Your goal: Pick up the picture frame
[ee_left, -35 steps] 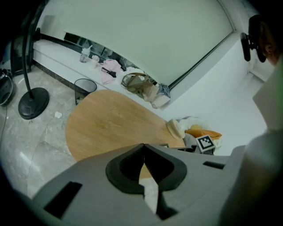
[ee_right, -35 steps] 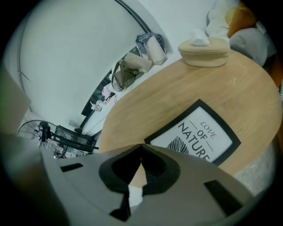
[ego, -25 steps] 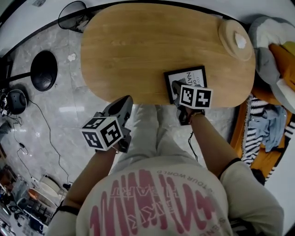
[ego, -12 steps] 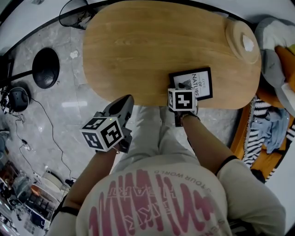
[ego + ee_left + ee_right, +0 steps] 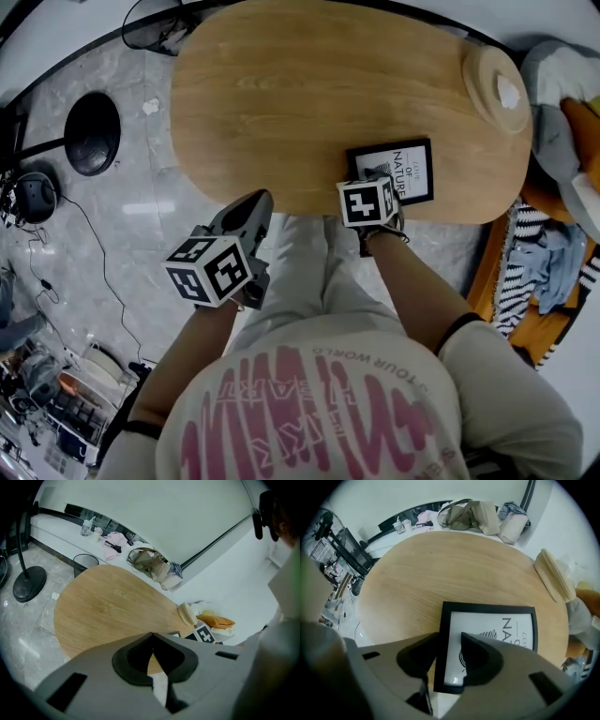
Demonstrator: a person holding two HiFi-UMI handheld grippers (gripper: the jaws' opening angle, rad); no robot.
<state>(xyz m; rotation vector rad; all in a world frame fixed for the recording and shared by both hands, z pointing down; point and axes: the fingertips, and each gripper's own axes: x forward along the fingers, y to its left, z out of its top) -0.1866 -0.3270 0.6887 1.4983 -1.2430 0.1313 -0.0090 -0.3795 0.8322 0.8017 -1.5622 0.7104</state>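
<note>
The black picture frame with a white print lies flat on the oval wooden table, close to its near edge. My right gripper points straight down at the frame's near left corner. In the right gripper view the frame has its left border between the jaws of this gripper: one jaw stands outside the border, the other over the glass. The jaws have just been closing and I see no firm pinch. My left gripper hangs below the table's near edge, shut and empty.
A wooden bowl sits at the table's far right end. A lamp base and a dark bin stand on the marble floor at left. Cushions and clothes lie at right. Bags crowd the table's far side.
My right gripper has shifted from over the frame's lower middle to its left border and rolled, and its jaws have opened. The left gripper has stayed still.
</note>
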